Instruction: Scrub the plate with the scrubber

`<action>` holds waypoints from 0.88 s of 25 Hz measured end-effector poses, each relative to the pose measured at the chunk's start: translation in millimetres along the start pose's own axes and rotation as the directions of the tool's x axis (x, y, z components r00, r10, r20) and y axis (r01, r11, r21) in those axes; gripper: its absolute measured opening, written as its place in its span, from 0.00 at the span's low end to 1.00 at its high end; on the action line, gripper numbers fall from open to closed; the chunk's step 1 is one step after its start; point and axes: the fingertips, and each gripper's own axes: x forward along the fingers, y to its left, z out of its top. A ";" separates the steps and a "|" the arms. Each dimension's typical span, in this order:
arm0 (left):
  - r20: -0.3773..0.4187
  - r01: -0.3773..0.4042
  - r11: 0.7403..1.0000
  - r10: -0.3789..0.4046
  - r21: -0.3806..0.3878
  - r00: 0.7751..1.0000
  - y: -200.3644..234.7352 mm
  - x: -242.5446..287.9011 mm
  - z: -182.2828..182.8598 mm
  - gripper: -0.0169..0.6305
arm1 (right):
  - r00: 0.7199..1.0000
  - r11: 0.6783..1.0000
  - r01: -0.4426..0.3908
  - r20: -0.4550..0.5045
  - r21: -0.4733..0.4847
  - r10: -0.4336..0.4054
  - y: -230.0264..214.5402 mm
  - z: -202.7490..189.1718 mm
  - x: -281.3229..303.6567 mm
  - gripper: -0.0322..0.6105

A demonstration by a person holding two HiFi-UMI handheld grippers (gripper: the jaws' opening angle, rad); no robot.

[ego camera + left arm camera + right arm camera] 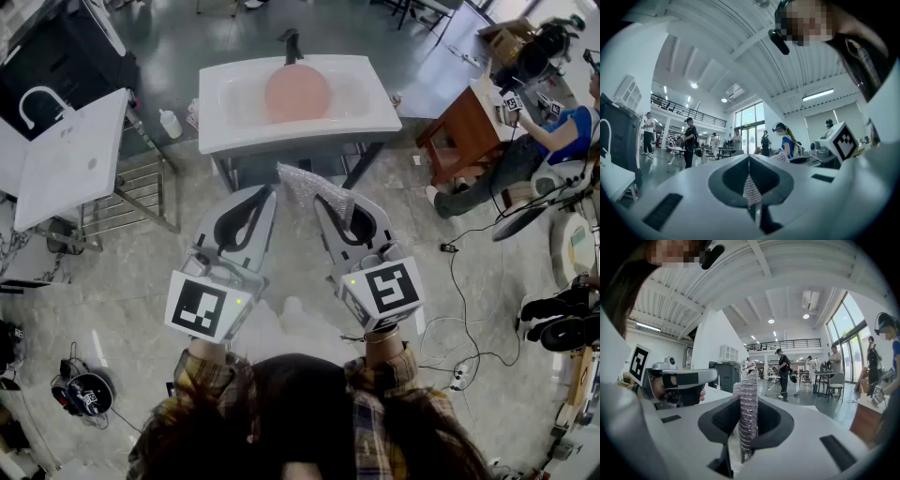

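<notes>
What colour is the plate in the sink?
The plate is pale pink; the head view shows it best.

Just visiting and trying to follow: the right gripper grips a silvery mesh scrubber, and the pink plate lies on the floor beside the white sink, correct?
Not quite. The pink plate lies inside the white sink, not on the floor beside it; the head view shows this. The rest holds: the right gripper is clamped on the silvery mesh scrubber.

Left gripper (pixel 266 199) level, jaws together. Right gripper (pixel 326 208) just beside it, jaws clamping scrubber (pixel 311 187).
</notes>
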 end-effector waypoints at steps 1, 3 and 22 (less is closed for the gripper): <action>0.001 0.000 1.000 0.000 -0.003 1.000 -0.5 1.2 -0.7 0.05 | 1.000 1.000 -0.004 0.000 0.003 0.004 -0.8 0.7 0.8 0.18; 0.005 0.000 1.000 0.000 -0.007 1.000 -1.5 3.8 -2.4 0.05 | 1.000 1.000 -0.008 0.001 0.005 0.008 -3.2 0.5 1.8 0.18; -0.013 -0.077 0.997 0.078 0.012 0.997 -7.8 29.0 -18.3 0.05 | 0.999 0.999 -0.051 0.001 0.012 0.051 -41.2 -18.9 3.9 0.18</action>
